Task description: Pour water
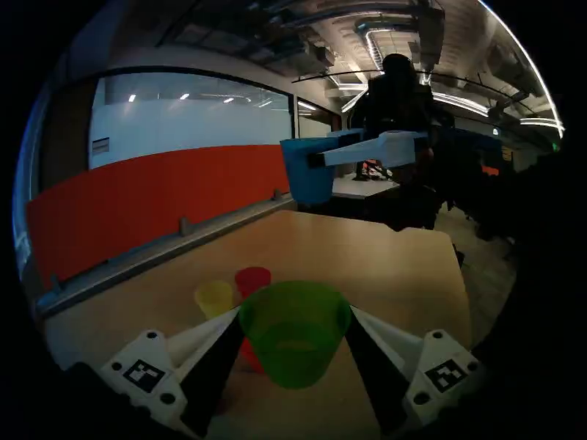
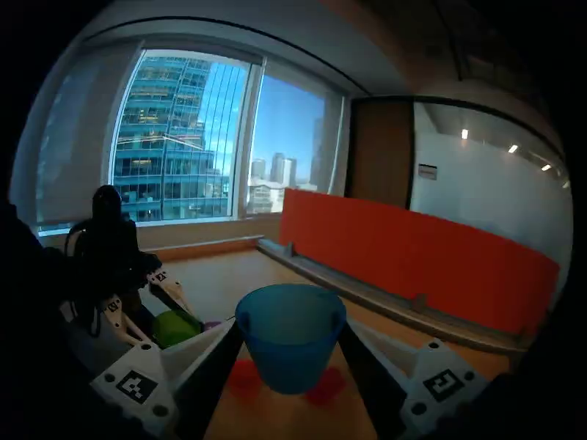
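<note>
Left hold: your left gripper [image 1: 295,323] clamps both fingers on the green cup [image 1: 295,345] at 6 o'clock, upright, probably to receive.
Right hold: your right gripper [image 2: 290,334] pinches the blue cup [image 2: 290,352] from both sides, level. In the left gripper view it hangs at 12 o'clock, high over the table [image 1: 381,264], placed to tip.
Water: you cannot tell whether either cup holds any.
Spare cups: red cup [image 1: 252,280] and yellow cup [image 1: 214,297] stand at 10 o'clock, just behind green, clear of the pour.
Next: bring blue's rim over green's mouth.
</note>
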Tool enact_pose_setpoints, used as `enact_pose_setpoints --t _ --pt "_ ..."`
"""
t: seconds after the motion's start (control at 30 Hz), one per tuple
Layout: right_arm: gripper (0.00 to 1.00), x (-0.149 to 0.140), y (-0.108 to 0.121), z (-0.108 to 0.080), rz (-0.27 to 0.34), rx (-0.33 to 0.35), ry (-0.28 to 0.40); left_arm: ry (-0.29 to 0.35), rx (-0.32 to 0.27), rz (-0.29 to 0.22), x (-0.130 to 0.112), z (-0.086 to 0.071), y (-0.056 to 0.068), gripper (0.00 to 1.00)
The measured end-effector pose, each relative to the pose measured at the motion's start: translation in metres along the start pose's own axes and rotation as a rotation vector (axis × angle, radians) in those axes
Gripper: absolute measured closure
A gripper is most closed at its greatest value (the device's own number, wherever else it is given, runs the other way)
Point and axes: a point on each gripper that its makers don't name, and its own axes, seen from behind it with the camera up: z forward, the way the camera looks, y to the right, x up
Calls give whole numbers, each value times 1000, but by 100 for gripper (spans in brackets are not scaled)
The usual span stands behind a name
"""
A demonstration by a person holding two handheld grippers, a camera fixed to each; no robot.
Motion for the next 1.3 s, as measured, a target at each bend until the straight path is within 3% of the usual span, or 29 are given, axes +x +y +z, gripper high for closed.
enact_pose_setpoints --t 0.6,1.3 --pt "10 -60 -8 10 -1 66 -149 -157 -43 9 -49 3 7 13" --pt "10 -117 -10 27 4 118 -269 -267 -76 -4 -94 11 9 12"
